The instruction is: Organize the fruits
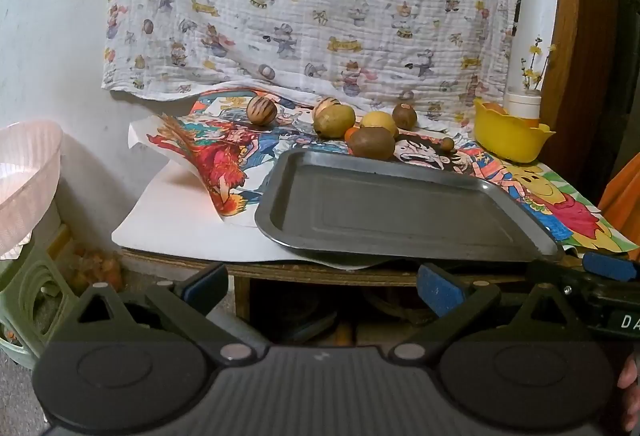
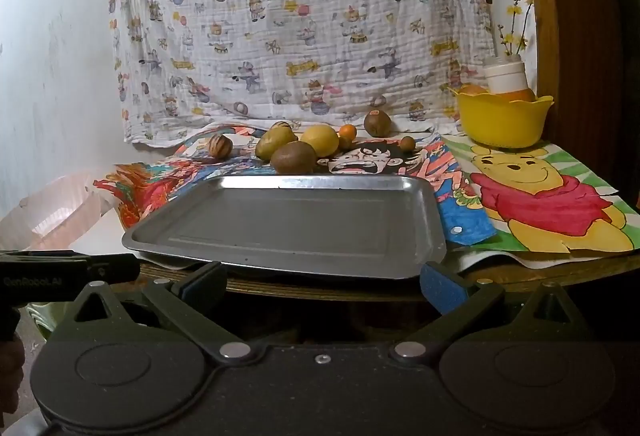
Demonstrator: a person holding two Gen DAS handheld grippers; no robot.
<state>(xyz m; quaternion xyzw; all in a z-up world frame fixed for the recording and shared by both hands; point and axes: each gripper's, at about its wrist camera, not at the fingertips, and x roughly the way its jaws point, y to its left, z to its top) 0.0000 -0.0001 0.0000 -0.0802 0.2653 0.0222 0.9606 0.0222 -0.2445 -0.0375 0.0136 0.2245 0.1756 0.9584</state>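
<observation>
Several fruits lie on the cartoon-printed table cover behind a bare metal tray [image 1: 400, 212] [image 2: 296, 220]: a brown kiwi [image 1: 371, 142] [image 2: 293, 157], a yellow lemon [image 1: 379, 121] [image 2: 320, 140], a green-yellow fruit [image 1: 334, 121] [image 2: 274, 141], a striped ball-like fruit [image 1: 261, 111] [image 2: 219, 146], a small orange one [image 2: 347, 131] and a brown round one [image 1: 404, 116] [image 2: 377, 123]. My left gripper [image 1: 322, 286] hangs open below the table's front edge with nothing between its fingers. My right gripper [image 2: 322, 286] is open too, in front of the tray, with nothing between its fingers.
A yellow bowl [image 1: 510, 140] [image 2: 502, 122] holding something orange stands at the back right beside a white jar [image 2: 505, 76] with twigs. A pale pink basket [image 1: 24, 172] sits left of the table. A printed cloth hangs behind. The wooden table edge [image 2: 320, 288] is close in front.
</observation>
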